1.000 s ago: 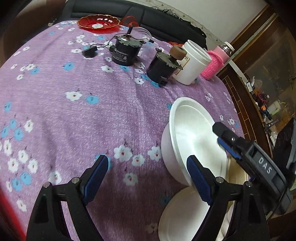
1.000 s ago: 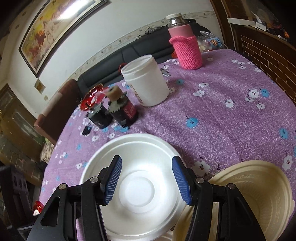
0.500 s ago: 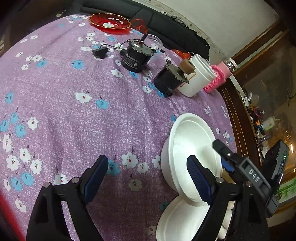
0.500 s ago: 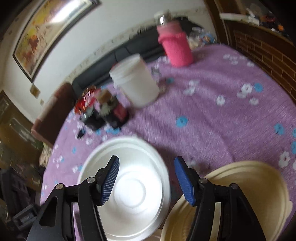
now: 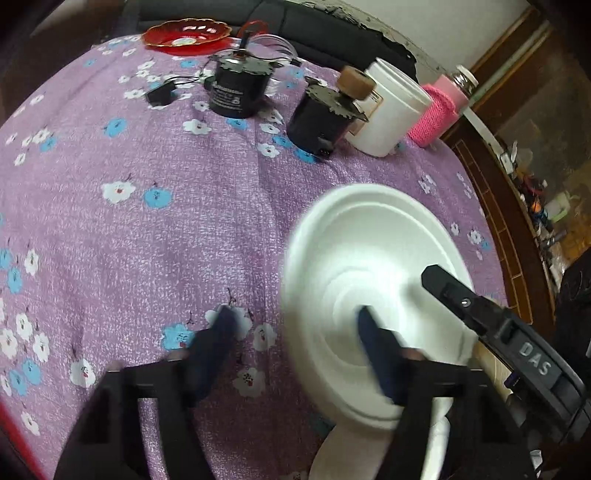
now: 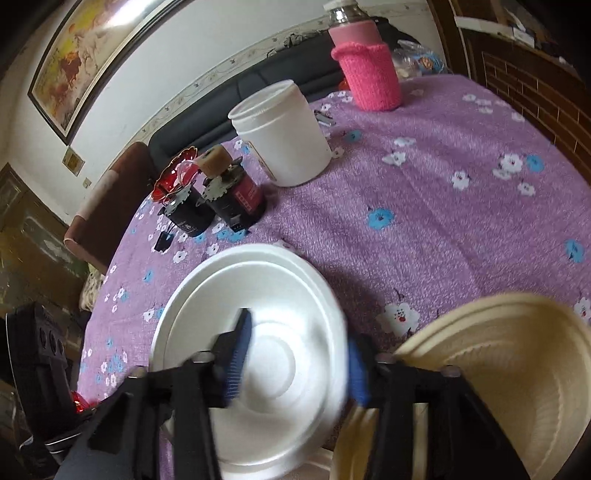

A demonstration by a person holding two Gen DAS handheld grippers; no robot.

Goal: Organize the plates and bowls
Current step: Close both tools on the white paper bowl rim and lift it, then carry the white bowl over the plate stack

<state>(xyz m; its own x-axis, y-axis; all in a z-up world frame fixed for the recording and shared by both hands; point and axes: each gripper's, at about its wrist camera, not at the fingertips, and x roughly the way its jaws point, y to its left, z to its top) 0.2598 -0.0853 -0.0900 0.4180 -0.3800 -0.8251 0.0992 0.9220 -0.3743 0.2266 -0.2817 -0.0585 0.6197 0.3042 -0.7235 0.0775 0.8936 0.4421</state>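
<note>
A white foam bowl (image 5: 369, 280) sits on the purple flowered tablecloth; it also shows in the right wrist view (image 6: 258, 343). My left gripper (image 5: 295, 343) is open astride the bowl's left rim, one finger inside, one outside. My right gripper (image 6: 299, 362) is open astride the bowl's right rim, and its arm (image 5: 517, 350) shows in the left wrist view. A cream bowl (image 6: 491, 373) lies to the right. A white plate (image 5: 354, 454) lies under the bowl's near side.
Behind the bowl stand two black motors (image 5: 236, 88) (image 5: 325, 114), a white jar (image 6: 284, 136), a pink-sleeved flask (image 6: 365, 62) and a red dish (image 5: 186, 35). A small black plug (image 5: 160, 94) lies by them. The table edge runs along the right.
Both grippers have dropped closer to the white bowl and narrowed their opening around its rim. The frames now are motion-blurred.
</note>
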